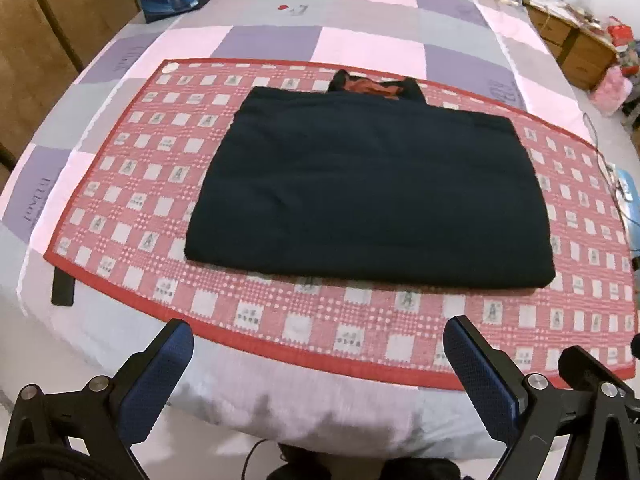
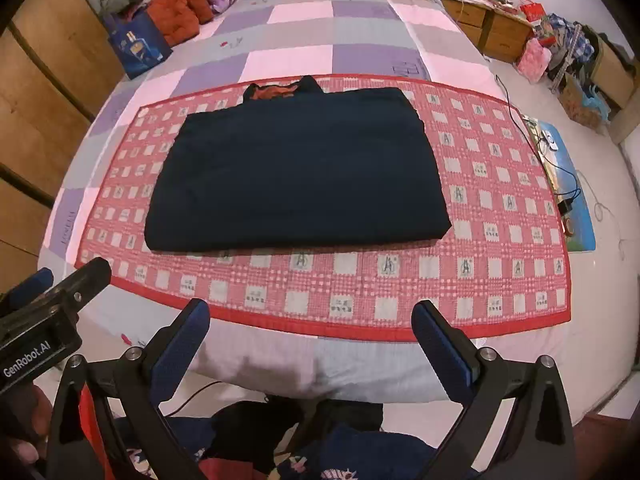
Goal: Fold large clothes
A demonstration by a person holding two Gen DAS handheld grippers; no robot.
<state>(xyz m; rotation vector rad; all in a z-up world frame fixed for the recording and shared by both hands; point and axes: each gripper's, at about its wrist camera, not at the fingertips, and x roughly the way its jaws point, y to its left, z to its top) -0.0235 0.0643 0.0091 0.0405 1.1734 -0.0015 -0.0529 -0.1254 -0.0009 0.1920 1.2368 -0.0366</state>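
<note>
Lying straight ahead of both tools, the bed fills each view, and a red checked mat spreads across it from side to side. On the mat rests the dark garment, already folded to a broad rectangle whose long axis runs crosswise to the tools, its collar end on the far side. Its near edge sits well beyond the fingertips. From the left tool the garment lies slightly right of centre; from the right tool it lies slightly left, so I judge it sits between them, neither clearly nearer. Both tools are spread wide and hold nothing. Only the right view shows the other tool, low at its left, and a cluttered floor beyond the bed.
</note>
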